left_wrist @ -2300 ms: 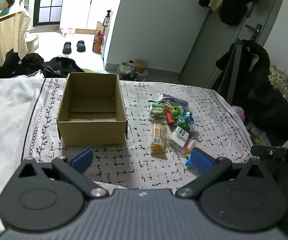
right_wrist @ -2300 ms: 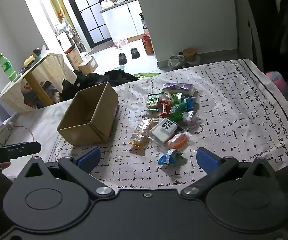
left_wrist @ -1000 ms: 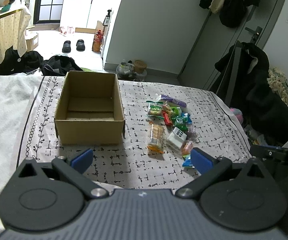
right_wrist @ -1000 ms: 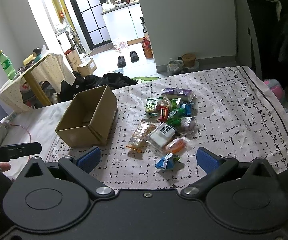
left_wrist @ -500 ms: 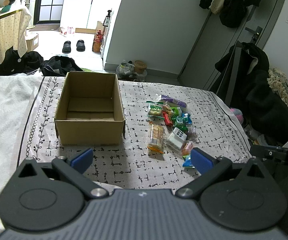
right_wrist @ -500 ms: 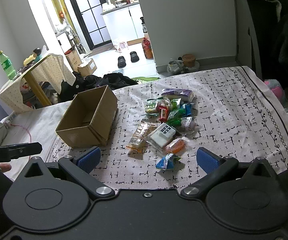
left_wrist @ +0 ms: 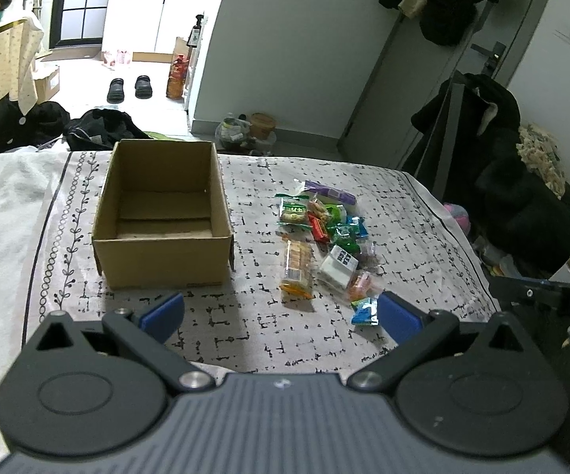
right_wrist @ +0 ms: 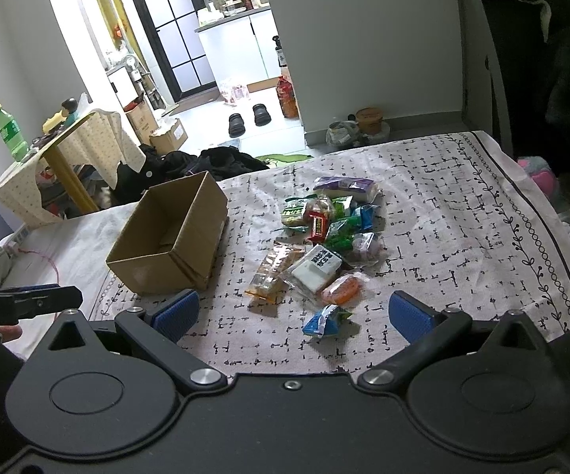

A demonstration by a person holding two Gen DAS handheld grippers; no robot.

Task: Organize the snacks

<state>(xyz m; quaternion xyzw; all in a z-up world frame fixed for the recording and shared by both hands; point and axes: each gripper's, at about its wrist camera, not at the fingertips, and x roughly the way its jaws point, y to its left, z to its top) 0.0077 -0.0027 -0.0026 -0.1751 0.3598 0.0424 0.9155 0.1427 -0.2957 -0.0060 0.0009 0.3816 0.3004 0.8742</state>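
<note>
Snacks (right_wrist: pixel 326 237) beside empty box (right_wrist: pixel 174 237)

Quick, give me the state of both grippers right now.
Left gripper: open, holding nothing.
Right gripper: open, holding nothing.

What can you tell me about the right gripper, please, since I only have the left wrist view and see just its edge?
Observer: The right gripper is open and holds nothing; its fingers are spread over the near edge of the cloth.
Operator: Thank you. Which snack lies nearest to it?
Observer: The blue packet. It lies crumpled between the two pads, touching neither, and shows whole here.
Operator: Is there anything off to the far left that I am missing?
Observer: A green bottle stands upright on the cloth-draped side table.
</note>
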